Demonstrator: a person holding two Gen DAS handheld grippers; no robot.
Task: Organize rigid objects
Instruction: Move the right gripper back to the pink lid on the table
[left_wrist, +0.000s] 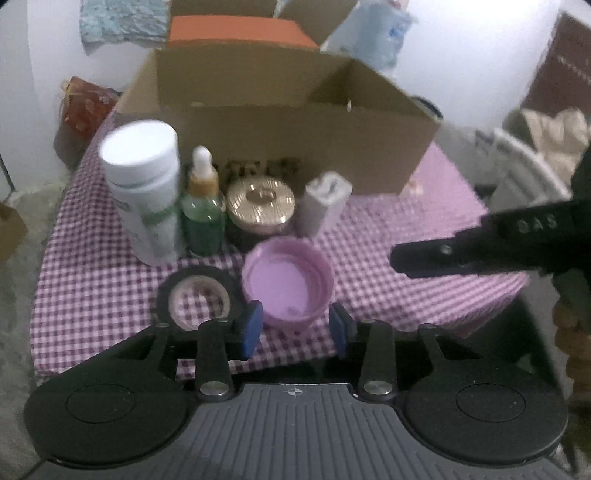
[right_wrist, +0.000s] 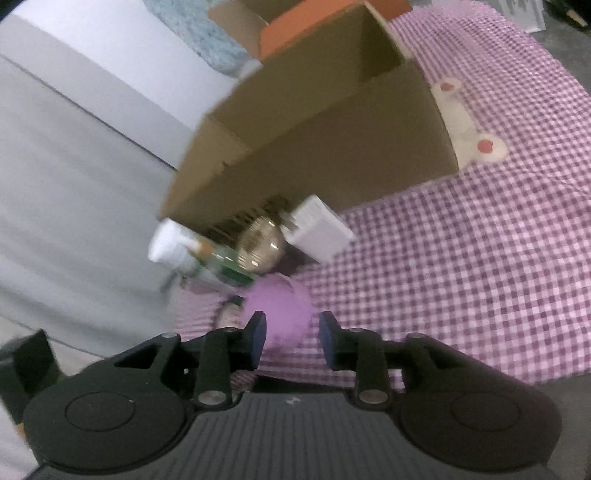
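While both claws gape, left claw (left_wrist: 295, 328) seemingly flanks purple lid (left_wrist: 288, 282), cloth bare rightward.

**Rigid items lined up before open box**

Cardboard box (left_wrist: 295, 147) open-topped, upright on checked cloth. In front, a row: white bottle (left_wrist: 144, 192) tilted, green dropper bottle (left_wrist: 203, 210) upright, gold-lidded jar (left_wrist: 260, 206), white rectangular block (left_wrist: 325, 203) leaning. Nearer: purple cap (left_wrist: 288, 282) lying open side up, black tape roll (left_wrist: 197, 295) flat just beside it. All blurred.
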